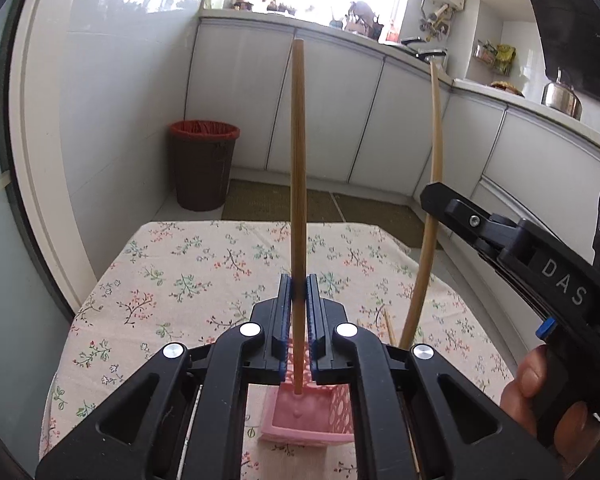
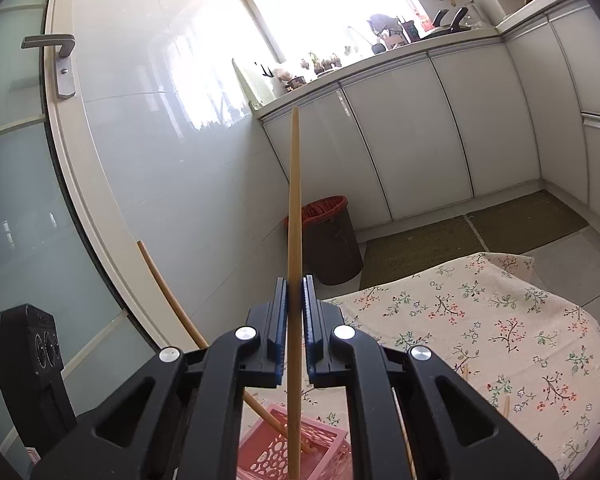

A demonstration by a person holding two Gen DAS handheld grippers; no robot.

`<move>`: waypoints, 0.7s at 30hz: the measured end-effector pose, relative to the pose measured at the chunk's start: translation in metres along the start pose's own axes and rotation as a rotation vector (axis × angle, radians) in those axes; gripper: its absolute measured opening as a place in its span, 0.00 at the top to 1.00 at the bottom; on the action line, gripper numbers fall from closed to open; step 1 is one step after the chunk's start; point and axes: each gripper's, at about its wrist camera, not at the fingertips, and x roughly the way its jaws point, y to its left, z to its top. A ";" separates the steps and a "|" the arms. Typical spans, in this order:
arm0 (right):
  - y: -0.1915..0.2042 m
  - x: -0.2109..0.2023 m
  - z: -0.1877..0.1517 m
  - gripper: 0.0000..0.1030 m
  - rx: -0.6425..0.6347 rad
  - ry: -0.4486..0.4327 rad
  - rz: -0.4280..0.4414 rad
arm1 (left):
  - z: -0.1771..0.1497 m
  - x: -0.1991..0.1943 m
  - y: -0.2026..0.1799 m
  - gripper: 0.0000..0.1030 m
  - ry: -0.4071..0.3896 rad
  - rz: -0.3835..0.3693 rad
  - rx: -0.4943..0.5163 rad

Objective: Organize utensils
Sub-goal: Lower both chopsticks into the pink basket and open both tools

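Observation:
My left gripper (image 1: 299, 294) is shut on a wooden chopstick (image 1: 298, 160) that stands upright, its lower end inside a pink perforated basket (image 1: 300, 420) on the floral tablecloth. My right gripper (image 2: 295, 296) is shut on a second wooden chopstick (image 2: 294, 220), also upright, its lower end down in the pink basket (image 2: 268, 456). In the left wrist view the right gripper (image 1: 432, 196) comes in from the right, holding its chopstick (image 1: 436, 128). In the right wrist view the left chopstick (image 2: 160, 280) leans in from the left.
The table (image 1: 180, 280) has a floral cloth. Loose chopsticks lie on it (image 2: 506, 404) right of the basket. A brown bin (image 1: 202, 164) with a red liner stands on the floor beyond. White cabinets line the far walls. A glass door (image 2: 16, 160) is at left.

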 end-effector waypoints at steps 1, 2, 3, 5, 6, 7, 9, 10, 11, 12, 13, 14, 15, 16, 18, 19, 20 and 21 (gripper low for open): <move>0.003 0.002 -0.003 0.93 -0.015 -0.004 -0.001 | 0.001 0.001 0.001 0.94 0.024 -0.005 0.004; 0.005 0.003 -0.007 0.93 -0.027 -0.005 -0.003 | 0.002 0.002 0.004 0.93 0.050 -0.022 -0.006; 0.006 0.005 -0.010 0.93 -0.033 -0.005 -0.005 | 0.004 0.004 0.009 0.92 0.087 -0.054 -0.036; 0.008 0.009 -0.016 0.93 -0.043 -0.006 -0.014 | 0.006 0.006 0.022 0.90 0.131 -0.086 -0.103; 0.009 0.010 -0.018 0.93 -0.051 -0.006 -0.014 | 0.007 0.006 0.026 0.80 0.143 -0.086 -0.124; 0.011 0.011 -0.021 0.93 -0.060 -0.005 -0.015 | 0.008 0.004 0.029 0.77 0.149 -0.088 -0.139; 0.013 0.013 -0.024 0.93 -0.075 0.000 -0.013 | 0.011 -0.001 0.033 0.75 0.143 -0.108 -0.155; 0.015 0.013 -0.026 0.93 -0.084 0.004 -0.014 | 0.013 -0.004 0.033 0.74 0.143 -0.114 -0.157; 0.016 0.013 -0.027 0.93 -0.092 0.006 -0.014 | 0.015 -0.007 0.032 0.73 0.139 -0.118 -0.157; 0.017 0.014 -0.029 0.93 -0.097 0.009 -0.014 | 0.017 -0.011 0.031 0.71 0.134 -0.119 -0.154; 0.018 0.014 -0.031 0.93 -0.102 0.011 -0.014 | 0.018 -0.016 0.030 0.69 0.130 -0.118 -0.152; 0.018 0.014 -0.032 0.93 -0.105 0.014 -0.013 | 0.020 -0.020 0.030 0.65 0.124 -0.115 -0.151; 0.018 0.015 -0.034 0.93 -0.108 0.018 -0.012 | 0.022 -0.025 0.030 0.62 0.117 -0.112 -0.152; 0.018 0.016 -0.036 0.92 -0.112 0.026 -0.012 | 0.024 -0.030 0.031 0.60 0.103 -0.110 -0.154; 0.019 0.018 -0.040 0.91 -0.119 0.052 -0.013 | 0.027 -0.041 0.033 0.48 0.068 -0.104 -0.153; 0.019 0.019 -0.041 0.90 -0.122 0.076 -0.013 | 0.028 -0.045 0.035 0.46 0.054 -0.096 -0.157; 0.020 0.019 -0.041 0.84 -0.130 0.107 -0.006 | 0.028 -0.047 0.037 0.42 0.048 -0.091 -0.163; 0.020 0.016 -0.039 0.79 -0.133 0.119 0.000 | 0.028 -0.048 0.039 0.41 0.048 -0.087 -0.175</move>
